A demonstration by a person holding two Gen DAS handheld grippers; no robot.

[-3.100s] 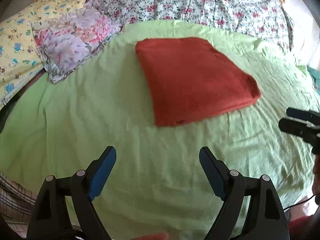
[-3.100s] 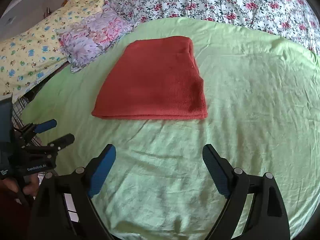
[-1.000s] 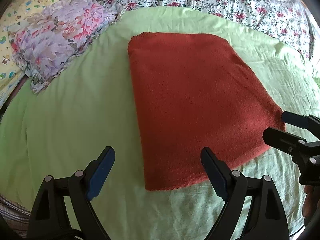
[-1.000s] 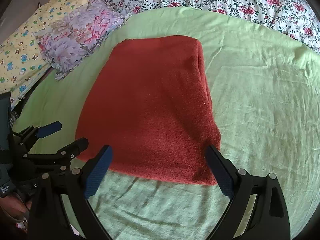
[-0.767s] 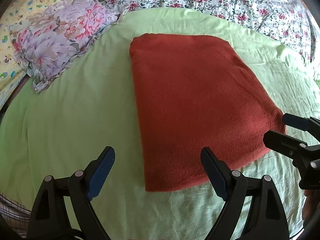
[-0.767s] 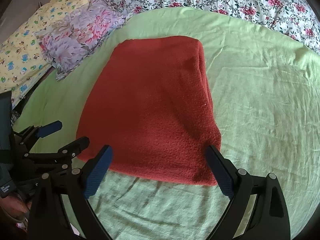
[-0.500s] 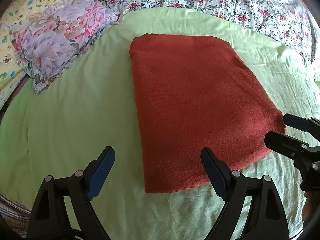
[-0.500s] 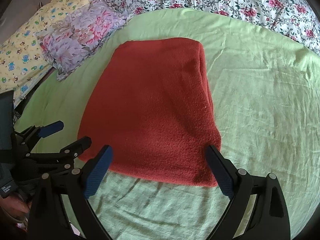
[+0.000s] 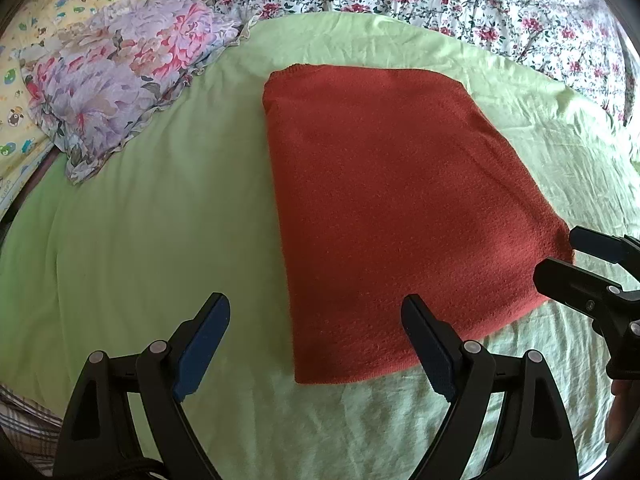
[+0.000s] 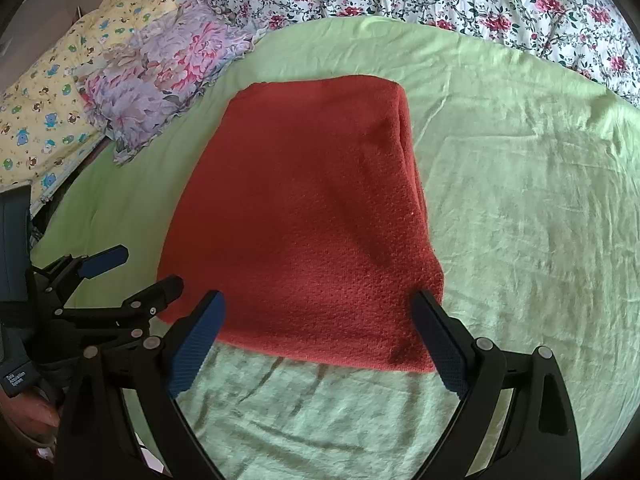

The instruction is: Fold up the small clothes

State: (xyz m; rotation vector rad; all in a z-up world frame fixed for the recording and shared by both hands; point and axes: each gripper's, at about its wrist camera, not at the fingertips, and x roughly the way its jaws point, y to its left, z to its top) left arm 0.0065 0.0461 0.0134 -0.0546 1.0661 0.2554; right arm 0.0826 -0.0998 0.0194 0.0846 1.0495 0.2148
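Note:
A folded rust-red knit garment [image 9: 384,208] lies flat on the light green sheet [image 9: 160,232]; it also shows in the right wrist view [image 10: 304,224]. My left gripper [image 9: 316,312] is open and empty, its fingers straddling the garment's near left corner. My right gripper [image 10: 320,308] is open and empty, its fingers straddling the garment's near edge at the right corner. Each gripper shows in the other's view: the right gripper [image 9: 576,260] at the garment's right corner, the left gripper [image 10: 132,272] at its left corner.
A purple floral pillow [image 9: 116,76] and a yellow printed pillow [image 10: 48,100] lie at the left. A white floral quilt [image 9: 440,4] runs along the back. The green sheet extends on both sides of the garment. A plaid cloth [image 9: 20,428] shows at the lower left.
Over three seconds both grippers moved forward from well short of the garment to its near corners. In the last second they barely shifted. Both stayed open.

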